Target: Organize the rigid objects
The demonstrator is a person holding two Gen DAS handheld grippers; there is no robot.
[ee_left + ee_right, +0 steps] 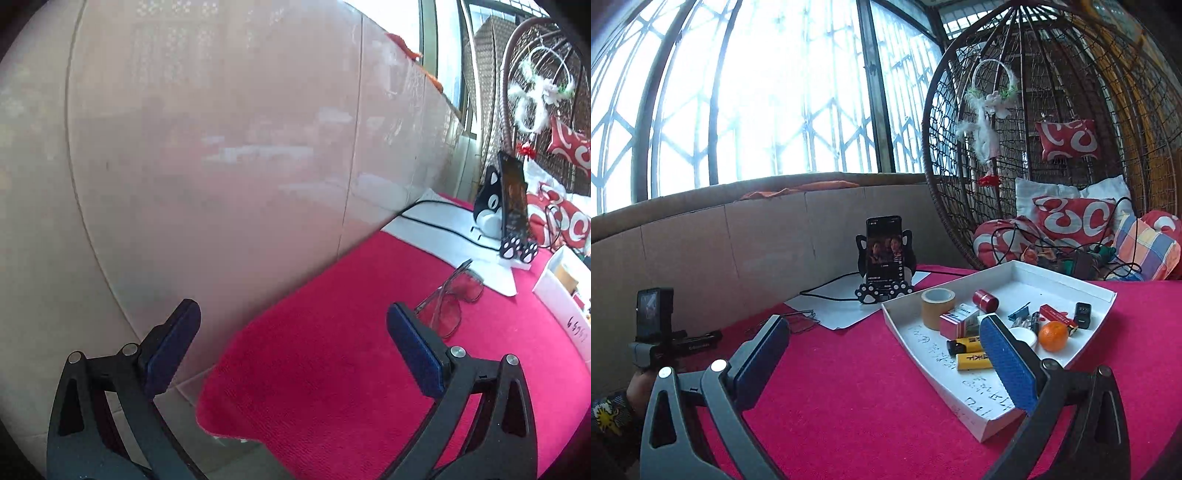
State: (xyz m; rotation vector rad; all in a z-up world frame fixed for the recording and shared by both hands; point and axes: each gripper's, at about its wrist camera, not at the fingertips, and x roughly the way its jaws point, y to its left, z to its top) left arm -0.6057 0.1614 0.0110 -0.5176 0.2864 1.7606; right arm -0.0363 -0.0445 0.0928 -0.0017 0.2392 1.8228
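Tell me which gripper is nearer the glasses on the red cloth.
Left. The left gripper, open, hovers just short of the glasses, which lie by its right finger. The right gripper sits farther back, beside the white tray.

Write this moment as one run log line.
left gripper: open, empty | right gripper: open, empty | glasses: on red cloth, outside tray

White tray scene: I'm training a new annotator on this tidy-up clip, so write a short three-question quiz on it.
1. True or false: the orange lies inside the white tray.
2. Which item lies outside the tray, on the red cloth? A) tape roll B) glasses C) yellow lighter
3. Fill in: the phone stands upright in a ____-shaped stand.

Key: 1 true; 2 B; 3 cat. Both the left gripper and right gripper are open and empty.
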